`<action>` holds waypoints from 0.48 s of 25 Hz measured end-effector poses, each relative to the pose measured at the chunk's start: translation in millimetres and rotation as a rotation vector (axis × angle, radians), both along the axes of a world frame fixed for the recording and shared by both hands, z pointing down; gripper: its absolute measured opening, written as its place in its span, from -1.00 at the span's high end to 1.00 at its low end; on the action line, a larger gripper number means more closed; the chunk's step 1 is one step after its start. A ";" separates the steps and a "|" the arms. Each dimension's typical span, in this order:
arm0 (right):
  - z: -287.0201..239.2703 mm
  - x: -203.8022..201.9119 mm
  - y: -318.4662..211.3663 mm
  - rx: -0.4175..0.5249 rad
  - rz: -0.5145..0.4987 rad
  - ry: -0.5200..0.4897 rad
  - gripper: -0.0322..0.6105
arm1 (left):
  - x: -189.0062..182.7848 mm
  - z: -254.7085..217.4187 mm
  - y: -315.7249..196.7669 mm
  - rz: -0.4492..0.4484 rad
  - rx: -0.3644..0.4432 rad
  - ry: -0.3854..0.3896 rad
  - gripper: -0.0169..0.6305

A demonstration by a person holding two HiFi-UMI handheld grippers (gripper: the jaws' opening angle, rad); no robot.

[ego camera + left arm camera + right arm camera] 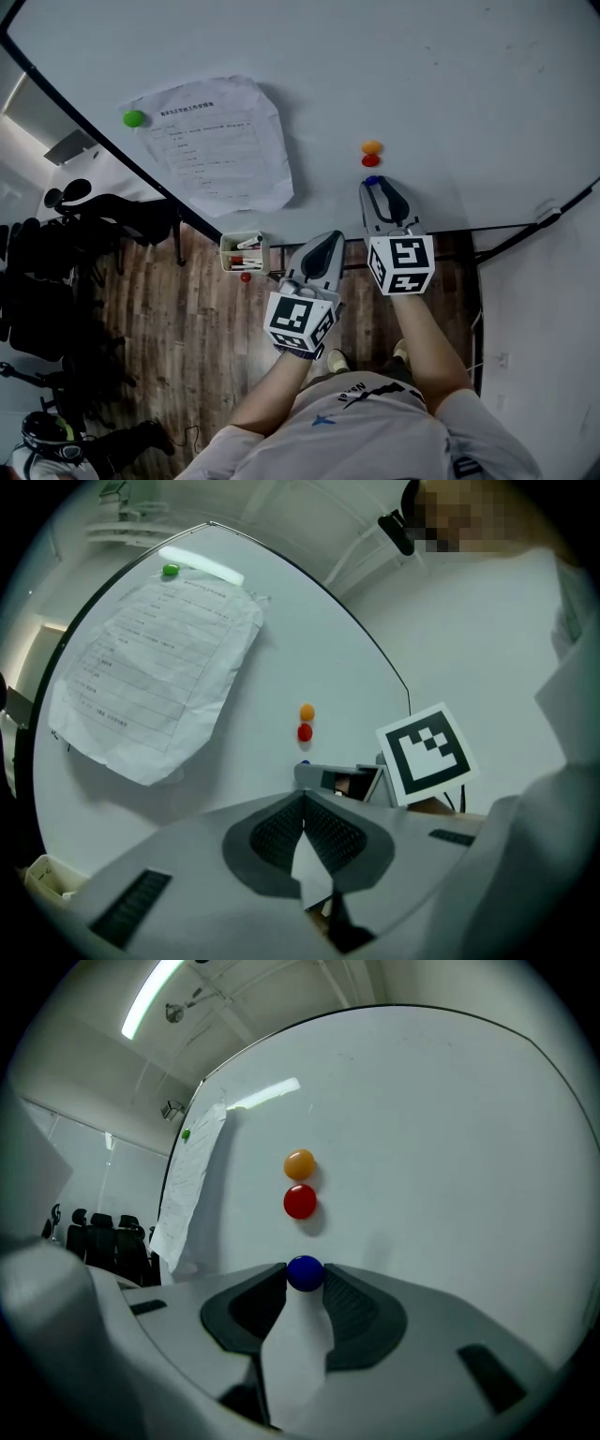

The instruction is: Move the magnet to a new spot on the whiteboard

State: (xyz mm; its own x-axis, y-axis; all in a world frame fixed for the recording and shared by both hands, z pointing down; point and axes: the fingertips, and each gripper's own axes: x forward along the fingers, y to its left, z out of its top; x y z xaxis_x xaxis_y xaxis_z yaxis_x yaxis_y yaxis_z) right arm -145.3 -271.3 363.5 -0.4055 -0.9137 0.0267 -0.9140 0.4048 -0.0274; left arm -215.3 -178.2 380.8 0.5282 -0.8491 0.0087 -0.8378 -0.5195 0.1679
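Right gripper (306, 1283): ribbed dark jaw pads pinch the small, round, glossy blue magnet (305, 1273) at their tips. It sits near the whiteboard (450, 84) lower edge, just below the red magnet (300, 1202). Left gripper (305, 799): jaws together, empty. Grasp looks made; next, pull it off the smooth board and reposition it.

The head view looks down the white whiteboard (469, 75). Both gripper views face it up close, sharing the round red magnet (300, 1202) near its bottom edge.
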 end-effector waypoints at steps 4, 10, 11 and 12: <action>0.6 -1.3 -2.2 0.004 0.027 -0.004 0.50 | -3.7 4.3 -3.8 0.009 -0.008 0.005 0.91; 1.1 -2.3 -2.1 -0.012 0.043 -0.006 0.50 | -3.6 4.0 -4.7 0.022 -0.006 0.015 0.91; 0.8 -2.8 -1.8 -0.014 0.043 -0.007 0.50 | -3.5 3.8 -3.9 0.023 -0.005 0.016 0.91; 0.2 -3.3 -1.3 -0.013 0.042 -0.008 0.50 | -3.6 3.7 -3.0 0.024 -0.004 0.017 0.91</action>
State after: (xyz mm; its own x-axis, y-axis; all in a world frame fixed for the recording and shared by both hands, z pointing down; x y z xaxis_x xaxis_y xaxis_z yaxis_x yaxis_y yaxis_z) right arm -148.6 -272.6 363.7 -0.3668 -0.9296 0.0358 -0.9300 0.3654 -0.0394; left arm -218.9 -181.2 384.5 0.5483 -0.8363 0.0034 -0.8224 -0.5384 0.1840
